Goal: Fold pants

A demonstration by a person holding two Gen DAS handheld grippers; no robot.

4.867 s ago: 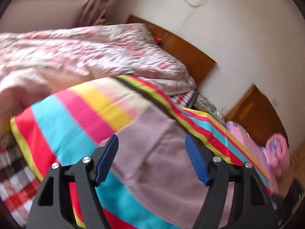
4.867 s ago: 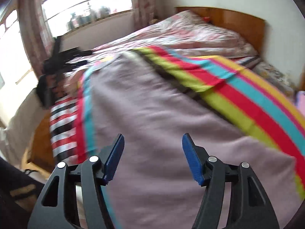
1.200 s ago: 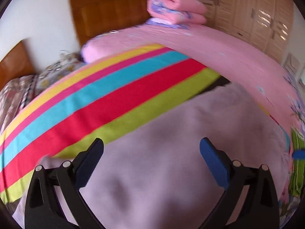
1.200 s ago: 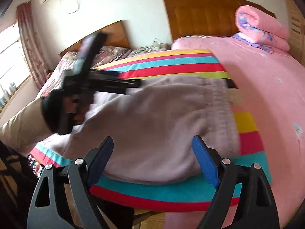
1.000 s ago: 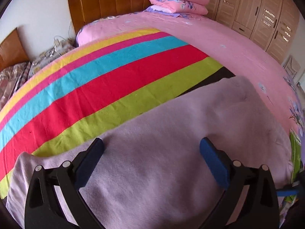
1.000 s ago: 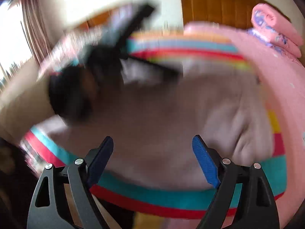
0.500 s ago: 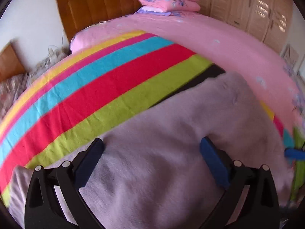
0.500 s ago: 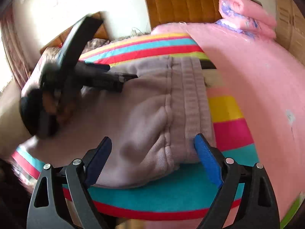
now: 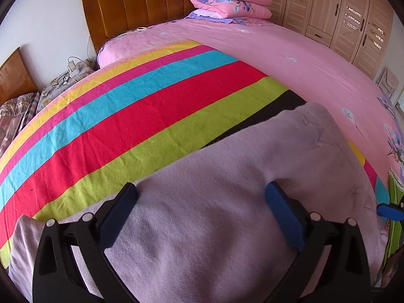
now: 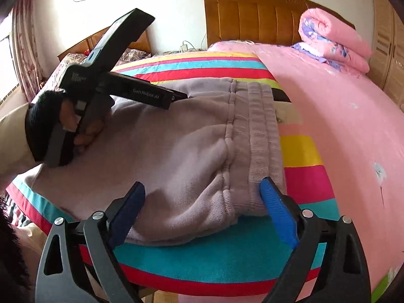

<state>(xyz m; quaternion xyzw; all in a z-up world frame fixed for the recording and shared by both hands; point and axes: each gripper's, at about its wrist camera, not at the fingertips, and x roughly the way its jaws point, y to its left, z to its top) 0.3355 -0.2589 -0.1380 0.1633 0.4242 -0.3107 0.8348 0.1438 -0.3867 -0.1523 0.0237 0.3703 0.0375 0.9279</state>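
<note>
1. Left gripper (image 9: pixel 200 203): jaws spread wide, blue pads at 8 and 4 o'clock of its own view, nothing between them.
2. Right gripper (image 10: pixel 202 202): jaws spread wide, pads at 7 and 5 o'clock of its own view, nothing clamped.
3. Left hand (image 10: pixel 75 123): at 9 o'clock in the right wrist view, dark-gloved, fingers wrapped around the left gripper's handle, which angles down toward 3 o'clock.

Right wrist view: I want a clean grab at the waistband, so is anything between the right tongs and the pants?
Nothing visible: the open right tongs straddle the waistband end of the pants directly.
</note>
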